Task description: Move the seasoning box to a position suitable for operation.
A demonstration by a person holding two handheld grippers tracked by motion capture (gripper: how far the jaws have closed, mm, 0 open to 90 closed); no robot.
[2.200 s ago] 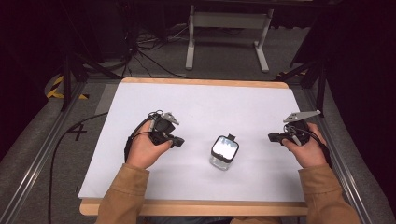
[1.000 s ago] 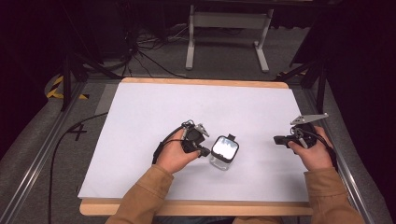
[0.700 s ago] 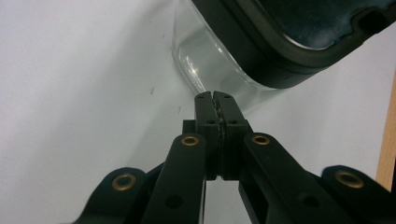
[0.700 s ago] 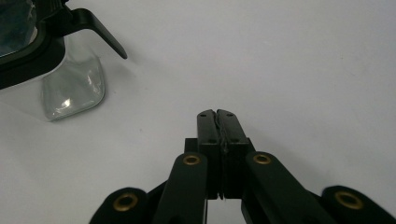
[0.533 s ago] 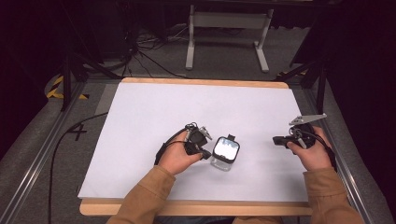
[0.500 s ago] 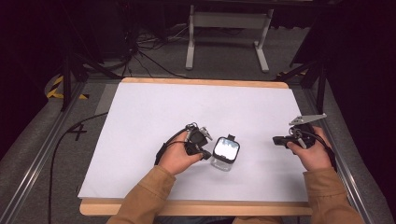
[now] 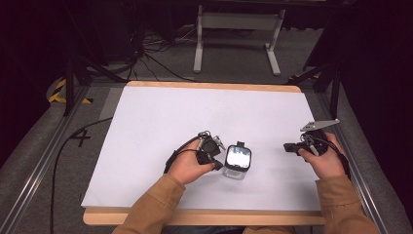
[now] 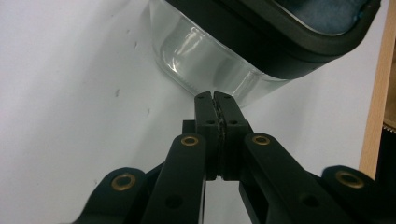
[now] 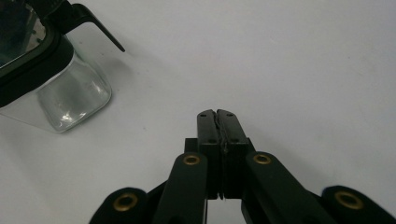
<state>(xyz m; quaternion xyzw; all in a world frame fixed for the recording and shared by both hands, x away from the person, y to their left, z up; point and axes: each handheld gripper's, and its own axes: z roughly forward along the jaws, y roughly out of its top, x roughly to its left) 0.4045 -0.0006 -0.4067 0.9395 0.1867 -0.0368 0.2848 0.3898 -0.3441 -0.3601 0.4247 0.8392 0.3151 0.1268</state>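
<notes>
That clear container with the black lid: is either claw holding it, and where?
No. Both claws are shut on nothing; the left claw tips just meet the container wall, the right claw sits apart.

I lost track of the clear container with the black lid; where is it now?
In the high view, the container stands on the white table top, near its front edge, right beside the left gripper and well left of the right gripper.

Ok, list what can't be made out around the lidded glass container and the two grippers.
- Container contents: high view, black lid covers them.
- Container lid: left gripper view, cut by the top edge.
- Contact of left gripper with the glass: too close to tell.
- Right gripper: high view, too small to read.
</notes>
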